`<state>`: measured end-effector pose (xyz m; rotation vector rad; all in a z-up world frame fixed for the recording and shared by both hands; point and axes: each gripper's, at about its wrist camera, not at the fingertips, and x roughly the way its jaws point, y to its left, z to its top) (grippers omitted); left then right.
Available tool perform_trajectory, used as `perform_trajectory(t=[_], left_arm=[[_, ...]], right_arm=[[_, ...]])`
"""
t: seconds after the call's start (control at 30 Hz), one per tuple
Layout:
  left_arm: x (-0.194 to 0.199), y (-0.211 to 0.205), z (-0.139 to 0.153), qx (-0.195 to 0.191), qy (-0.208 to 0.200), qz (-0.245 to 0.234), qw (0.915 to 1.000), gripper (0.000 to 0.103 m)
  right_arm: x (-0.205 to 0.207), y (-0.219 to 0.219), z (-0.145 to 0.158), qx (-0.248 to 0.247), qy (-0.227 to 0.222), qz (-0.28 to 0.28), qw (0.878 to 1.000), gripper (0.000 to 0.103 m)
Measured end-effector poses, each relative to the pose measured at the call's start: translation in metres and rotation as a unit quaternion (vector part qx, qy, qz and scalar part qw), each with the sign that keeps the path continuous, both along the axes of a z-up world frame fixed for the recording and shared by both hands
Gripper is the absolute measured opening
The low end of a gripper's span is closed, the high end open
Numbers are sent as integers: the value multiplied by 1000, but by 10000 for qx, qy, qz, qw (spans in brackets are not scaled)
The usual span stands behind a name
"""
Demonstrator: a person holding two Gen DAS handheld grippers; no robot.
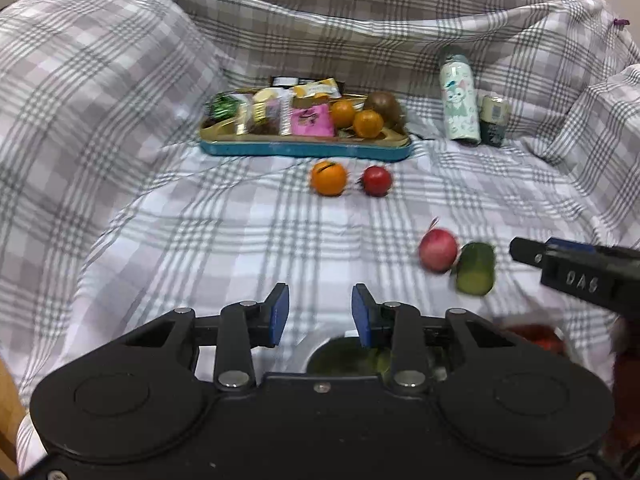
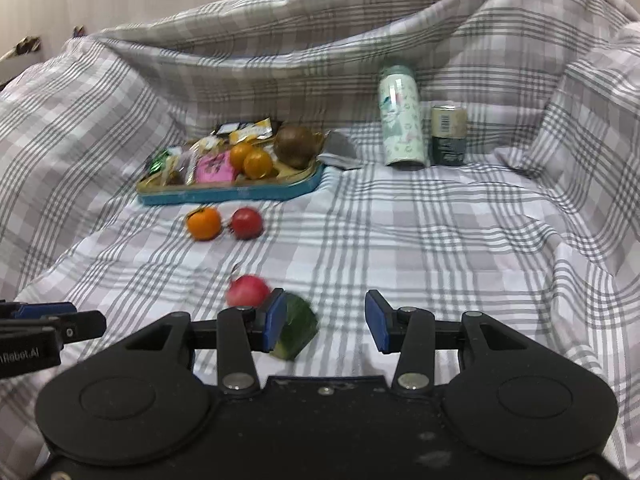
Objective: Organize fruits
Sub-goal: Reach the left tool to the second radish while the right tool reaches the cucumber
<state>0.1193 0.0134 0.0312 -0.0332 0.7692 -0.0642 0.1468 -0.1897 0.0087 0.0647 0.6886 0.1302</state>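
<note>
- Lying on the plaid cloth (image 2: 440, 240), a cut green cucumber piece (image 2: 298, 330) sits with its long axis running from near-left to far-right in the right wrist view, its pale cut face toward the camera.
- A pink-red apple (image 2: 248, 290) rests just beside the cucumber piece, on its far-left side; whether they touch I cannot tell.
- Right tongs (image 2: 326, 320) stand apart, empty, with the left blue pad at the cucumber piece's edge.
- Left tongs (image 1: 320, 312) also stand apart, holding nothing, over bare cloth.
- An orange (image 1: 328, 178) and a red tomato (image 1: 377, 181) sit side by side, just in front of the blue tray (image 1: 304, 148).
- The tray carries snack packets (image 1: 310, 120), two oranges (image 1: 368, 123) and a brown kiwi (image 1: 384, 106).
- A patterned bottle (image 1: 459, 100) and a small can (image 1: 495, 120) stand upright to the tray's right.
</note>
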Motion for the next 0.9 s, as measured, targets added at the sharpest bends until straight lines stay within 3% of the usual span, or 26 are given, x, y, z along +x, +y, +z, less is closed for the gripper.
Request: perform_trajectory(t=[0.13,0.27,0.4,0.73,0.9], left_arm=[[19,-16,2,-31,93,-274,9996,43],[32,-38,-3,104,131,-519,9985,43],[44,-53,-8,-23,285,-678,9973,43],[81,-65,-22,-560,789,-490,9941,43],[89,-70,-28,-656,846,-464,9932,48]], right_arm=[[6,-13,-5,116,73,-242,9996,46],[4,-16,-6,-128,-179,-375,9991,46],[5,-17,-8,-178,-207,-373,9989,46],[10,-34,-3,231,-173,-687,9972,46],[10,-35,-3,305,-159,-701,9969,47]])
